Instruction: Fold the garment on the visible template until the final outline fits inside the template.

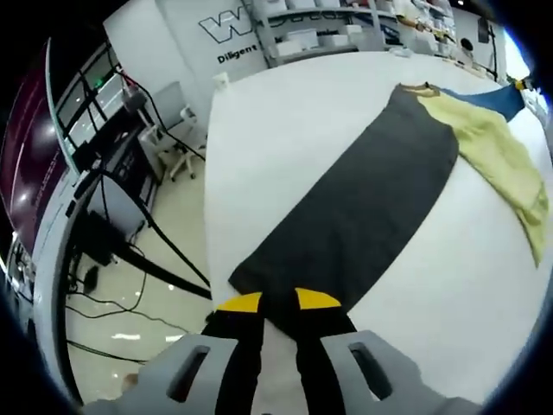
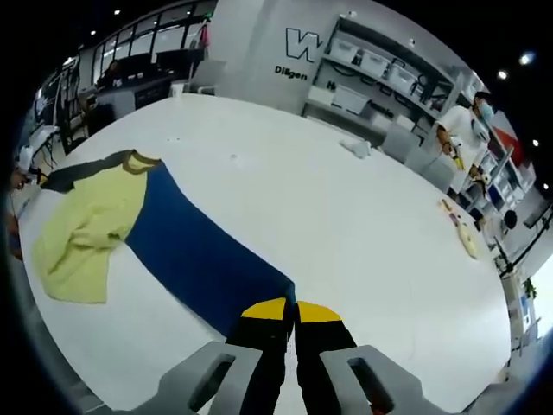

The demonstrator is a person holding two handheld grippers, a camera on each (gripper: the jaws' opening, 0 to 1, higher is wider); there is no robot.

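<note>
Both grippers (image 1: 278, 301) (image 2: 290, 310) clamped on garment (image 1: 363, 207) hem corners (grey, blue, yellow sleeve), flat on table (image 1: 276, 130)

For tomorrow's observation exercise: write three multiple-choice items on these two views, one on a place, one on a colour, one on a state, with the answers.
1. Where does the yellow cloth lie?
A. on the floor
B. over the far part of the garment
C. on a shelf

2. What colour is the garment panel running to the right gripper?
A. blue
B. red
C. white

3. How do the jaws of the left gripper stand?
A. wide open above the table
B. closed on the yellow cloth
C. closed on the edge of the dark grey panel

Answers: B, it drapes the garment's far end on the white table; A, the panel is plainly blue; C, the yellow tips pinch the grey hem.
</note>
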